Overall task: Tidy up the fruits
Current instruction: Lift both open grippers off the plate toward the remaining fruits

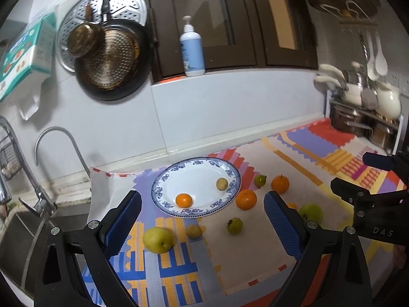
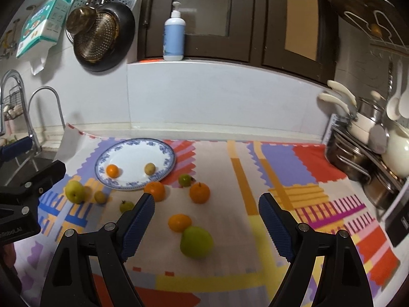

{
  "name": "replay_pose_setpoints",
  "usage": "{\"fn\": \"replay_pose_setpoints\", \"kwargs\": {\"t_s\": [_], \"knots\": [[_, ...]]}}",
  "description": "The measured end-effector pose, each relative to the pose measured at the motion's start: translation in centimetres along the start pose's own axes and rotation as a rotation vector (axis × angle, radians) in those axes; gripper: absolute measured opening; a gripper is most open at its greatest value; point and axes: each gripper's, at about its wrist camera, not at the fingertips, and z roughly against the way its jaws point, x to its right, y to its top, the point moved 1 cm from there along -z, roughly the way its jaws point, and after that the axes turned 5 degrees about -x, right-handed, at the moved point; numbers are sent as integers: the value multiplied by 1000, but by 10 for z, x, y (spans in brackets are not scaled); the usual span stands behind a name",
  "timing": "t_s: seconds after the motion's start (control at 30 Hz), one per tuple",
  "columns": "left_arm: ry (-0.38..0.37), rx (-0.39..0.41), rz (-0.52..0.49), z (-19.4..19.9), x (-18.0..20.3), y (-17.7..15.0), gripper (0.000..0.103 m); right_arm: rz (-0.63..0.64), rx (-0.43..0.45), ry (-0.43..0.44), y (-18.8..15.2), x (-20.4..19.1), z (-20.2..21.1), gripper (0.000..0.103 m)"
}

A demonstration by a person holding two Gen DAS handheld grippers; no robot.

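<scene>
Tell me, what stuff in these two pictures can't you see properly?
- Small orange: left wrist view, mostly hidden behind the left gripper's finger; right wrist view shows it whole.
- Big green apple: same view, partly covered by that finger.
- Box on the wall: print too small and blurry to read.
- Sink: cut off by the picture edge; inside unseen.
- Right gripper: nothing between its fingers.
</scene>
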Motion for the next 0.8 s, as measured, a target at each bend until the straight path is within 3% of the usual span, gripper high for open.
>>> {"fn": "replay_pose_setpoints", "kwargs": {"t_s": [0.43, 0.63, 0.8], "knots": [[-55, -111, -85, -47, 16, -23, 97, -39, -124, 19, -28, 2, -29, 84], [-86, -174, -102, -76, 21, -29, 87, -47, -188, 58, -33, -1, -54, 82], [-125, -227, -120, -98, 29, -36, 79, -68, -245, 92, -37, 1, -75, 75]]}}
